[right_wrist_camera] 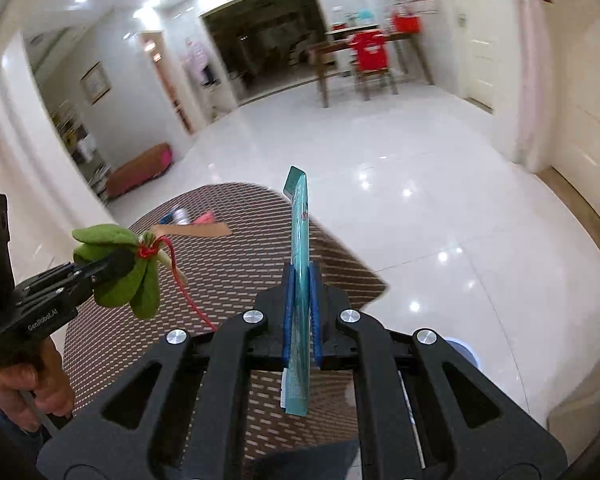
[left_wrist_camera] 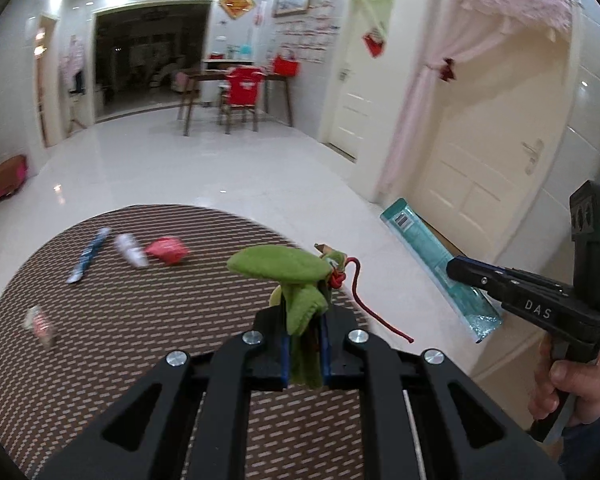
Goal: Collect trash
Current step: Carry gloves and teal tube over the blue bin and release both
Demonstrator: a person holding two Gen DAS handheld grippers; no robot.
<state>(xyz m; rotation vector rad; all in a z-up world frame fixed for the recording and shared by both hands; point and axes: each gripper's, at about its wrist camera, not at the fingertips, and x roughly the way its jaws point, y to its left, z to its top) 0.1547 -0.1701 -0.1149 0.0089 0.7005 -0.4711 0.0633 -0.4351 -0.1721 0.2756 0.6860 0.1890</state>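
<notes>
Pinched between my left fingers [left_wrist_camera: 305,354], which are pressing together on its lower leaves, a green leafy bundle [left_wrist_camera: 284,266] tied with red string [left_wrist_camera: 362,300] is sticking up above the round woven table [left_wrist_camera: 140,320]. Beside it, my right fingers [right_wrist_camera: 301,320] are clamping a flat teal packet [right_wrist_camera: 300,240] edge-on, upright over the table's edge, while small wrappers [left_wrist_camera: 166,251] are lying well apart on the far side.

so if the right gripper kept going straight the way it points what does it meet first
Likely nothing near: the right gripper, its jaws shut on the teal packet, points past the round mat edge over open white floor. Depth is unclear.
</notes>
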